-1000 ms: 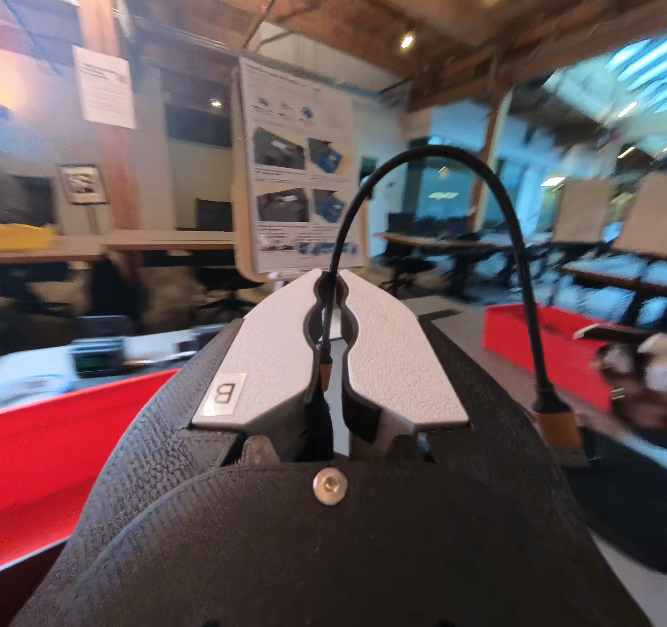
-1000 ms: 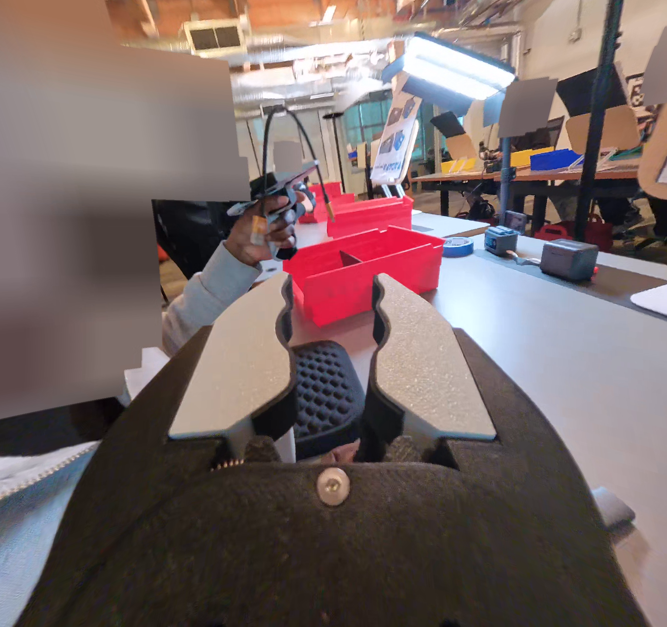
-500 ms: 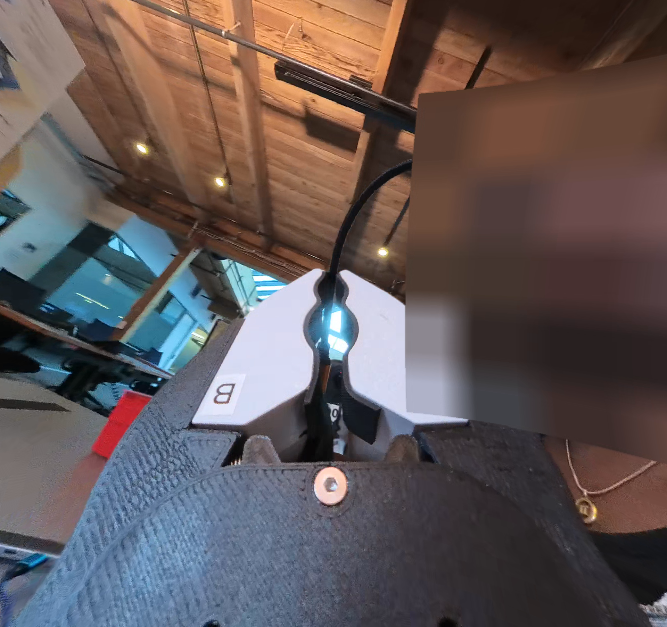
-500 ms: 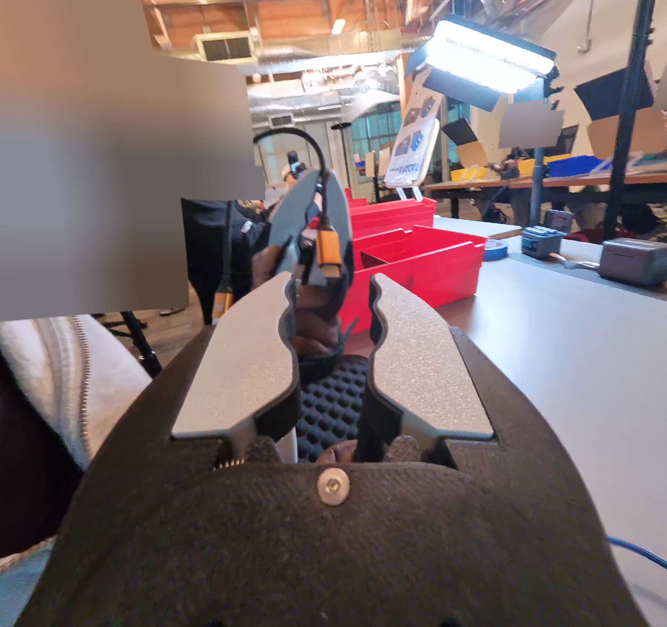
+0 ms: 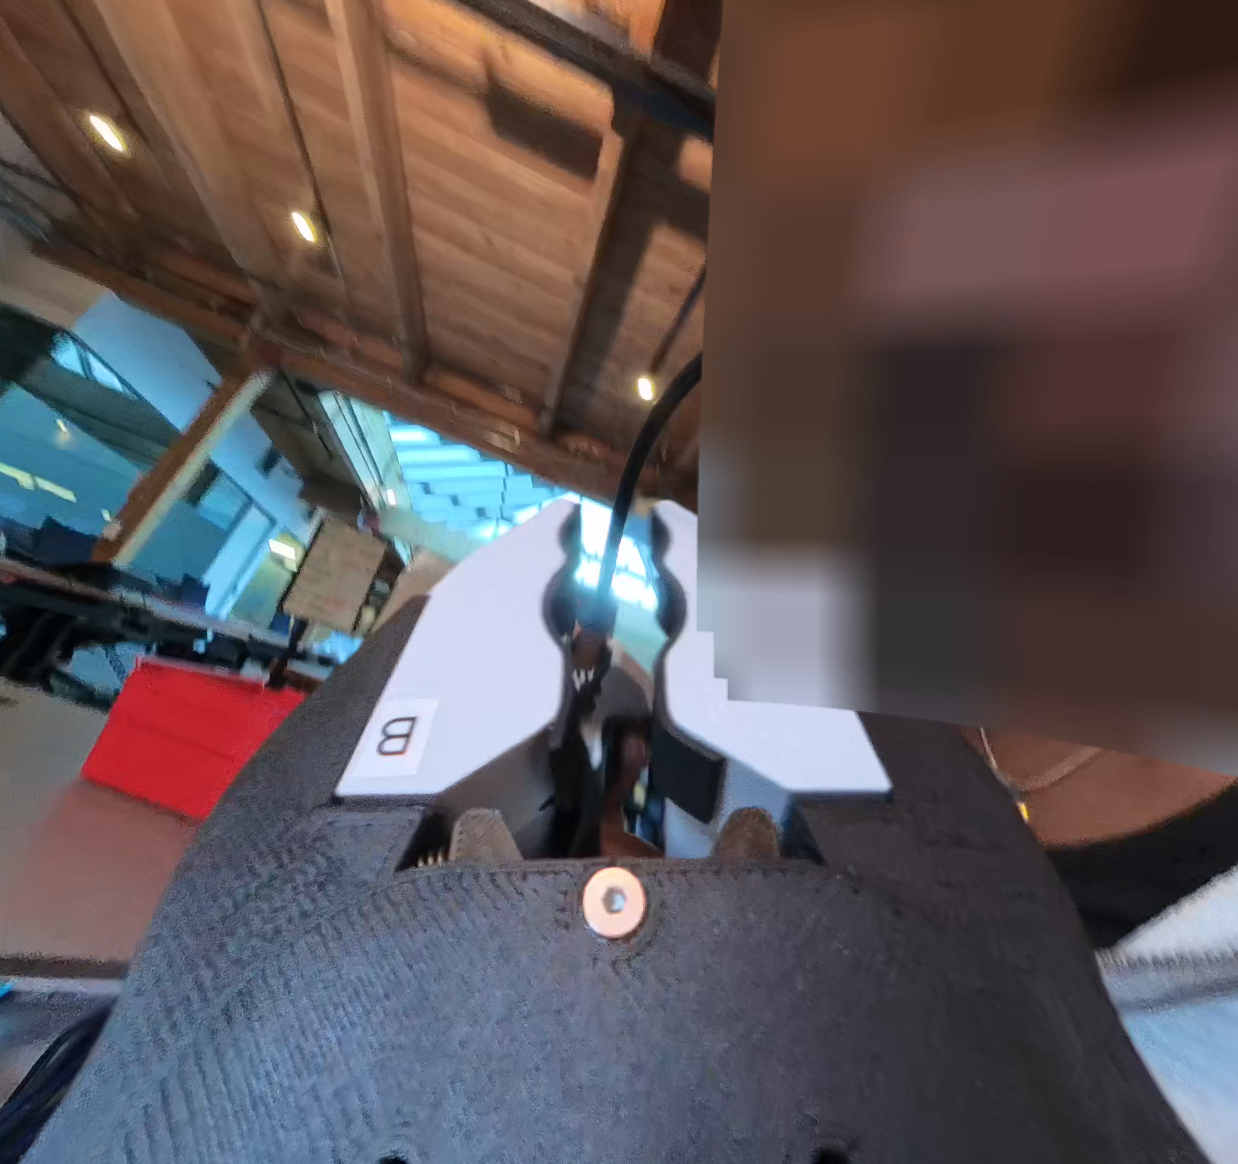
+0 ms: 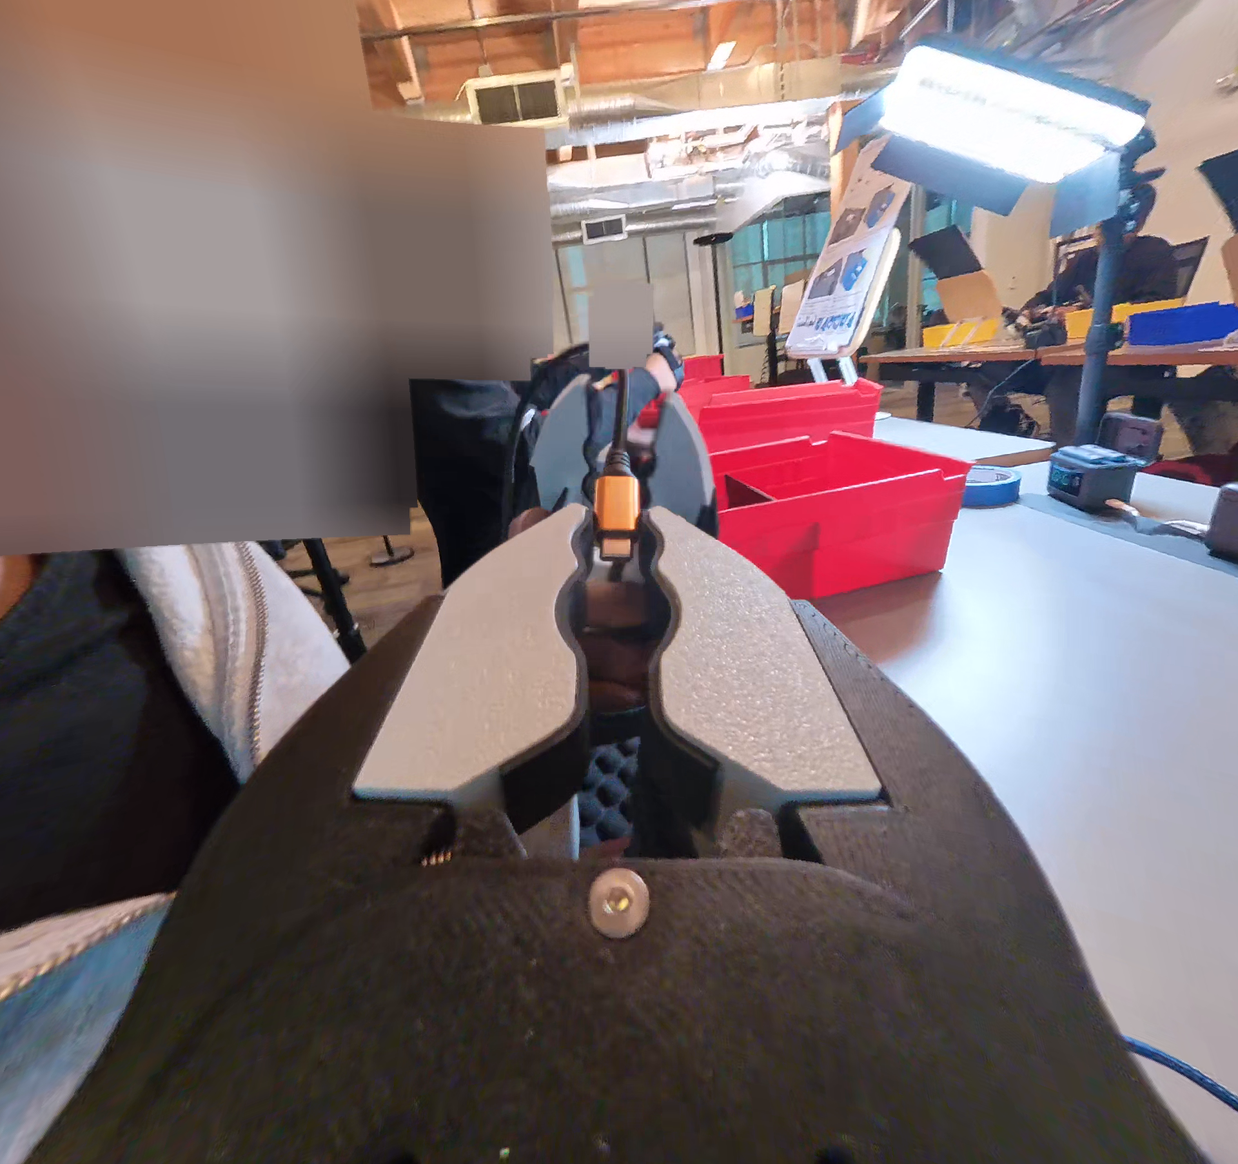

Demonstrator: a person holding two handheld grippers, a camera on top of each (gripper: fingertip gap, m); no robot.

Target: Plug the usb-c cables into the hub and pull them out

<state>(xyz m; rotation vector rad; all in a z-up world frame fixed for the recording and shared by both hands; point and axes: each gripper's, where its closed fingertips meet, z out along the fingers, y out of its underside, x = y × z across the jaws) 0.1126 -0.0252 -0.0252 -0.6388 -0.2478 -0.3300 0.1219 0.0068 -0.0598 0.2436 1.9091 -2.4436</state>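
Note:
A black usb-c cable (image 5: 633, 462) with an orange plug (image 6: 617, 501) hangs between my two grippers, which face each other in the air. My right gripper (image 6: 617, 522) has its fingertips closed on the plug, whose metal tip points toward the camera. My left gripper (image 5: 613, 515) points up at the ceiling with its jaws apart, and the cable runs loose through the gap. It also shows in the right wrist view (image 6: 620, 455), just behind the plug, with its fingers spread. No hub is clearly visible.
Red bins (image 6: 837, 515) stand on the grey table (image 6: 1005, 696) to the right, with a blue tape roll (image 6: 991, 485) and small dark devices (image 6: 1092, 475) behind them. A person's white jacket (image 6: 221, 649) is close on the left. A red bin (image 5: 181, 736) shows in the left wrist view.
The left gripper swung up toward the right one and brought the plug between its fingers. The right gripper closed on the plug. The left gripper's jaws opened off the cable.

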